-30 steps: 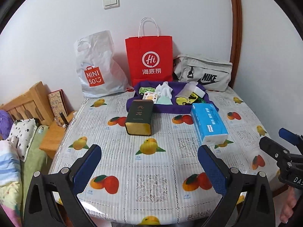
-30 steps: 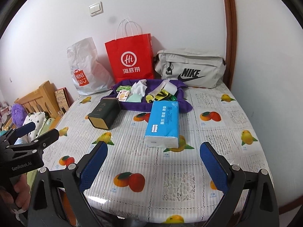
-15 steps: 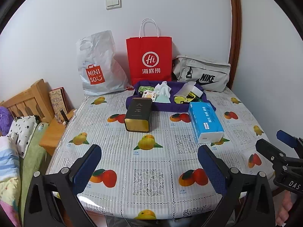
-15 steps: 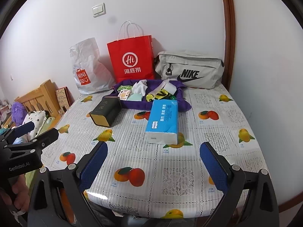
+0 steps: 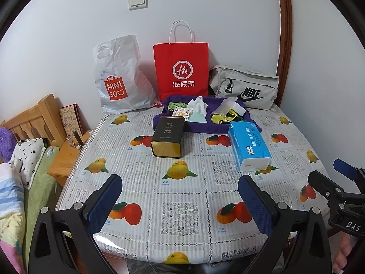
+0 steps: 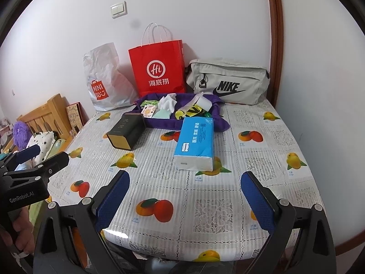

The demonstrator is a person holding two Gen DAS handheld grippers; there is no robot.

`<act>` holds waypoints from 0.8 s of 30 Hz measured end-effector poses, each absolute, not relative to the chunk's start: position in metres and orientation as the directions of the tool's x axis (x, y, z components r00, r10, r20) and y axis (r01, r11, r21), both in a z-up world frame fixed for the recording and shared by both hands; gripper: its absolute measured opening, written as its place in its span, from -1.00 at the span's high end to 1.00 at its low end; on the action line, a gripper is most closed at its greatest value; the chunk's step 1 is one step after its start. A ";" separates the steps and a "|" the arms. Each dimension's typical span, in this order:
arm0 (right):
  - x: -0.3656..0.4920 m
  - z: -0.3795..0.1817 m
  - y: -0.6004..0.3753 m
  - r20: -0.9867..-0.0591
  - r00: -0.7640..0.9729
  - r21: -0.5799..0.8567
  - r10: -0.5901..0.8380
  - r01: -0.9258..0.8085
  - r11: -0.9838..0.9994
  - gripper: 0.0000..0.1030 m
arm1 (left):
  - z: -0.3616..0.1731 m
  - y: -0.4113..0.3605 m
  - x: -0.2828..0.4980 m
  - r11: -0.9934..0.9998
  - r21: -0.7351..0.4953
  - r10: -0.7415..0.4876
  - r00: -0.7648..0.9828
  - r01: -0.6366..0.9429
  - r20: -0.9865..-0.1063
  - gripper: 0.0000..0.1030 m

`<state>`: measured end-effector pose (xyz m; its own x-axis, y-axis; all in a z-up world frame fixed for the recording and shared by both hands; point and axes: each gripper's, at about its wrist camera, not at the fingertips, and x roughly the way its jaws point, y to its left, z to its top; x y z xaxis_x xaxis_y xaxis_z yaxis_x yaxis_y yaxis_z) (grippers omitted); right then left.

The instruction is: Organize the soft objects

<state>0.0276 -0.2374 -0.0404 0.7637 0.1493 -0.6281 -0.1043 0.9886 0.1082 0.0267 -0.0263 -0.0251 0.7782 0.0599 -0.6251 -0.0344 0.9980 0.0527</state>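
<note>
Left tool (image 5: pixel 179 201): yours, jaws spread wide, nothing between the blue pads; it hangs over the near edge of the counter (image 5: pixel 187 182). In the right wrist view it shows at far left (image 6: pixel 42 157), w/ your hand (image 6: pixel 16 235) on the grip.
Right tool (image 6: pixel 184 197): also spread wide, empty, over the near edge; seen at far right in the left wrist view (image 5: pixel 330 175).
Counter: covered w/ a fruit-print cloth (image 6: pixel 251 159).
Tissue pack (image 5: pixel 248 146): blue, lying flat, mid-right of counter, its far end just by the purple tray (image 5: pixel 205 127). Right wrist view has it nearly dead ahead (image 6: pixel 196 141).
Tin (image 5: pixel 168 137): dark w/ gold rim, lying on its side, left of the tissue pack, apart from it, far end near the tray's front wall.
Purple tray: at the back, soft-walled; holds a white crumpled tissue (image 5: pixel 198 106), a pale green packet (image 5: pixel 197 116), a card w/ an orange slice print (image 5: pixel 180 112), a green-patterned packet (image 5: pixel 176 104), yellow-black stuff (image 5: pixel 222 117) and a white block (image 6: pixel 203 104). Can't tell what the yellow-black stuff is.
Back wall: white plastic bag (image 5: pixel 118 77), red paper bag (image 5: pixel 181 70), grey pouch bag (image 5: pixel 245 86), side by side L to R, behind the tray.
Left of counter: wooden headboard (image 5: pixel 34 118), bedding (image 5: pixel 27 155).
</note>
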 end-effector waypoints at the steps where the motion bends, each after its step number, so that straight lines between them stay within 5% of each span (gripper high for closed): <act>1: 0.027 -0.040 -0.237 -0.628 0.764 0.105 0.148 -0.105 0.989 -0.89 | -0.025 -0.026 0.026 0.998 0.052 0.061 0.779 -0.037 -0.624 -0.99; 24: 0.028 -0.039 -0.233 -0.629 0.763 0.097 0.145 -0.109 0.989 -0.89 | -0.026 -0.024 0.030 0.998 0.056 0.067 0.775 -0.041 -0.628 -0.99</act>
<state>0.0283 -0.2331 -0.0390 0.7634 0.1455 -0.6294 -0.1086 0.9893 0.0970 0.0297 -0.0238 -0.0260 0.7749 0.0673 -0.6284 -0.0412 0.9976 0.0561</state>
